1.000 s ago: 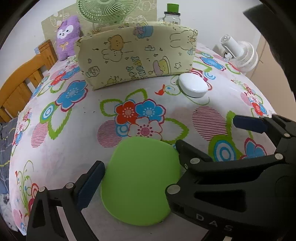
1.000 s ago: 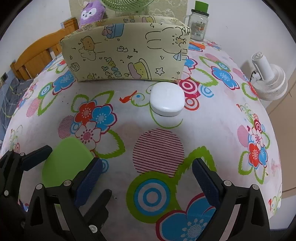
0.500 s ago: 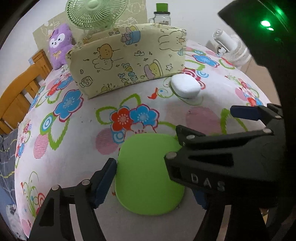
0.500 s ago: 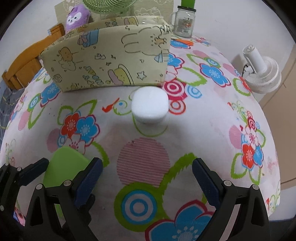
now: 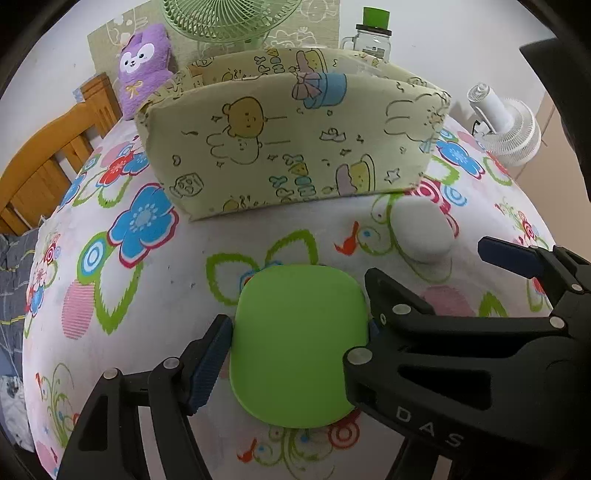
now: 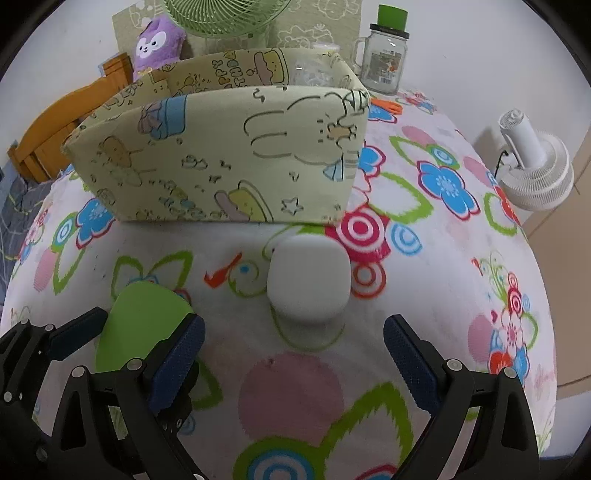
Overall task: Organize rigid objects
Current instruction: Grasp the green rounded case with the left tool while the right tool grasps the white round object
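Observation:
A flat green rounded box (image 5: 299, 343) sits between the blue pads of my left gripper (image 5: 297, 325), which is shut on its two side edges just over the flowered tablecloth. The same green box (image 6: 144, 321) shows at the lower left of the right wrist view. I cannot tell whether it is lifted or resting. A white rounded box (image 6: 308, 280) lies on the cloth just ahead of my right gripper (image 6: 291, 332), whose jaws stand wide open and empty. Beyond both stands a pale yellow fabric basket (image 5: 295, 147) with cartoon prints; its near wall (image 6: 221, 155) is close behind the white box.
Behind the basket are a purple plush toy (image 5: 144, 66), a green fan (image 5: 229, 18) and a glass jar with a green lid (image 6: 386, 62). A white desk fan (image 6: 535, 166) stands off the table's right edge. A wooden chair (image 5: 48, 162) is at the left.
My left jaws have closed onto the green box. Both grippers have moved forward toward the basket, the green box moving along with the left one; the white box is now close to the right gripper.

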Demonstrator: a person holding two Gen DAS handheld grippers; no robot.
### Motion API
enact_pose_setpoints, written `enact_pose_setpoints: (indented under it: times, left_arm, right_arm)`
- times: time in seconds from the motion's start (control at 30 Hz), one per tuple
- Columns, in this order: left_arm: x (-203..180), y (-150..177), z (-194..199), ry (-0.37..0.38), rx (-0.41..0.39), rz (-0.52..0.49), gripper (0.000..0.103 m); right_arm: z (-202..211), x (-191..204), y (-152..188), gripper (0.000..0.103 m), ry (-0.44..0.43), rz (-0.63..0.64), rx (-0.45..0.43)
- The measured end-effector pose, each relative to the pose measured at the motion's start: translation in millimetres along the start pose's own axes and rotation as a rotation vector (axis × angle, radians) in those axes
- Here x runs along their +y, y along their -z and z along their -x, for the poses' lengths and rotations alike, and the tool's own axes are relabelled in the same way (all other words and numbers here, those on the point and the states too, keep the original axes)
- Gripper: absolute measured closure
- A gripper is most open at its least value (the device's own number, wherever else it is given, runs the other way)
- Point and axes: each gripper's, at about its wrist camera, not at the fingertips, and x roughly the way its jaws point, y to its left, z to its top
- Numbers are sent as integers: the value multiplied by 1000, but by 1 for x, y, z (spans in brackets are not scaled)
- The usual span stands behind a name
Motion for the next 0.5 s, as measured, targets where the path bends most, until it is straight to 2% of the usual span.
enact_pose_setpoints:
  times: [0.3, 0.4, 0.5]
  left_arm:
    - [6, -20, -11, -4, 6, 29, 26]
    - [8, -26, -15, -11, 5, 40, 26]
    - [10, -30, -17, -22, 3, 46, 26]
  right_arm:
    - [-14, -5, -22, 5, 1, -30, 6]
    - [-20, -4, -30, 17, -6, -25, 0]
    - [-26, -2, -37, 21, -10, -16, 5]
